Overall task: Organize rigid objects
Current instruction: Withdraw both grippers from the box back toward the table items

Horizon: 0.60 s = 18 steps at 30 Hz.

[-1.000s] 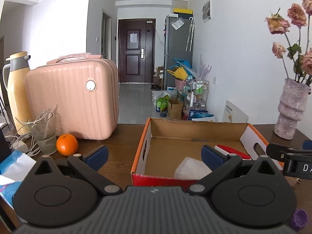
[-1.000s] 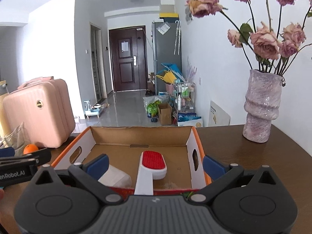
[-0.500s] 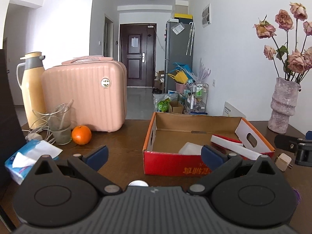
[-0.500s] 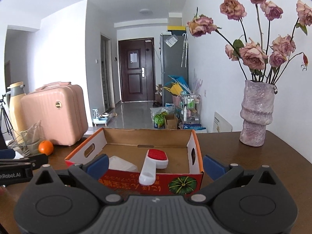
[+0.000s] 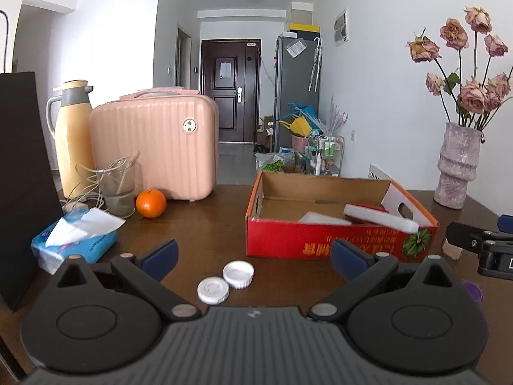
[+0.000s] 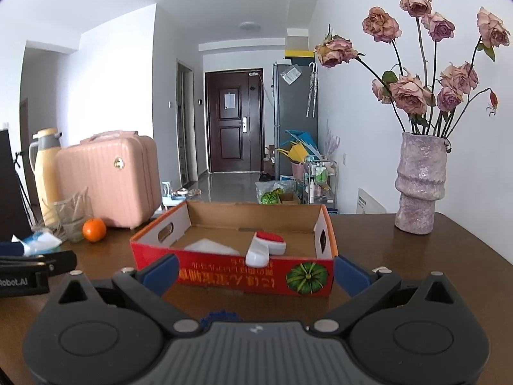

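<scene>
A red cardboard box (image 5: 336, 243) (image 6: 237, 272) sits open on the dark wooden table. Inside lie a white and red brush (image 5: 380, 216) (image 6: 266, 247) and a white flat piece (image 5: 323, 218) (image 6: 211, 247). Two white round caps (image 5: 239, 274) (image 5: 213, 289) lie on the table before my left gripper (image 5: 253, 256), which is open and empty. My right gripper (image 6: 256, 272) is open and empty in front of the box. A small purple object (image 5: 471, 289) lies at the right, and a blue thing (image 6: 219, 316) shows just under the right gripper.
A pink case (image 5: 157, 147), yellow thermos (image 5: 72, 134), glass with cables (image 5: 117, 189), orange (image 5: 150, 203) and tissue pack (image 5: 75, 240) stand at the left. A black bag (image 5: 22, 176) is at the far left. A flower vase (image 6: 420, 183) stands at the right.
Both grippers have drawn back from over the box toward the table's near edge. The box now looks farther off, and the two white caps have come into the left wrist view.
</scene>
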Motion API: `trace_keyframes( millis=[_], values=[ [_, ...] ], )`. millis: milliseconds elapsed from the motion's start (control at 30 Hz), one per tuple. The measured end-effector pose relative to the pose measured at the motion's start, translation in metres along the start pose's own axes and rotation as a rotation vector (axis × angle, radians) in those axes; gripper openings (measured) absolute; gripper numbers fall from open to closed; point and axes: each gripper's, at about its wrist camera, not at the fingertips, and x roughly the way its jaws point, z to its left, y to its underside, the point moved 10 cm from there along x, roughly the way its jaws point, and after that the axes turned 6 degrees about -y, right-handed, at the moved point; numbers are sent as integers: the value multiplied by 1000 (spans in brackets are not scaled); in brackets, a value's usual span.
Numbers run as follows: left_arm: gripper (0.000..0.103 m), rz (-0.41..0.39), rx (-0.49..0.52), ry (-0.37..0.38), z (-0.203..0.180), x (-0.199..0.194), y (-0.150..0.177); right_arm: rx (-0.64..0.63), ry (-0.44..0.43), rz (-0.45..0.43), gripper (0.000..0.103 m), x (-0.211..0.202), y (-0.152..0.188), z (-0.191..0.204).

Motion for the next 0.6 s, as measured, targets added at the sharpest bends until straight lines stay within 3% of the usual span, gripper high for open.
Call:
trace_keyframes(
  millis=[600],
  values=[
    [103, 53, -31, 0, 29, -24, 46, -18, -28, 14, 103, -45, 50, 9]
  ],
)
